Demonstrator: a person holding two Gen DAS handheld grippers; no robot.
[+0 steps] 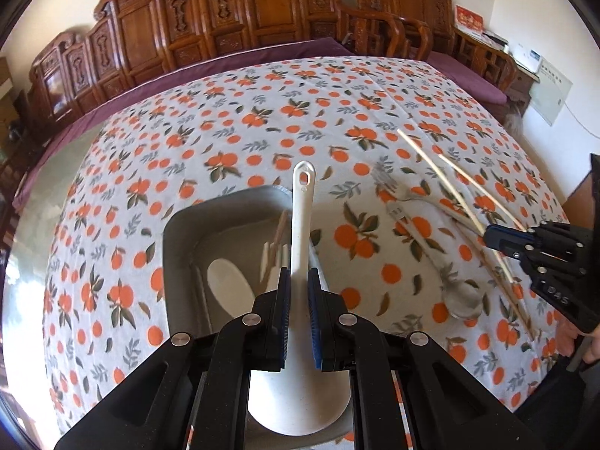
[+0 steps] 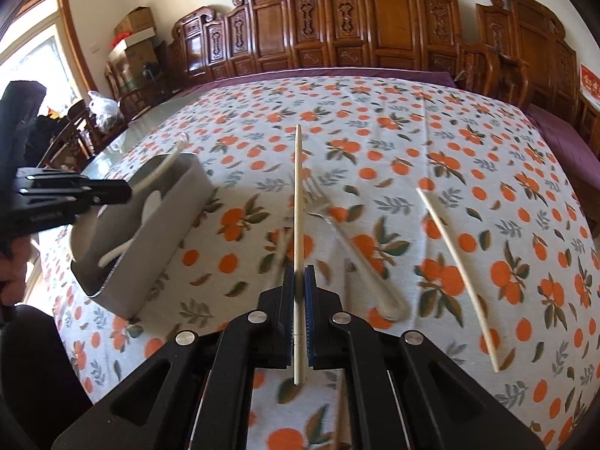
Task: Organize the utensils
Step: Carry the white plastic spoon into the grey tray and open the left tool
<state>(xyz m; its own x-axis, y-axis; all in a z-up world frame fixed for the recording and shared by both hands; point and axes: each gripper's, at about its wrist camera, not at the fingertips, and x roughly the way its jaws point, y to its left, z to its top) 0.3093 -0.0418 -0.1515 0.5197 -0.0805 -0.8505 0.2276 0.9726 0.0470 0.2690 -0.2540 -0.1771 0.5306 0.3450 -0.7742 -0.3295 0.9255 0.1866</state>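
Observation:
My left gripper is shut on a white plastic ladle, held over the grey utensil box, handle pointing away. The box holds a white spoon and some chopsticks. My right gripper is shut on one wooden chopstick, lifted above the table; it also shows in the left wrist view. A second chopstick, a metal fork and a metal spoon lie on the cloth. In the right wrist view the box is at left.
The table carries an orange-print cloth. Carved wooden chairs line the far side. The left gripper shows at the left edge of the right wrist view. Boxes and a bag stand at far left.

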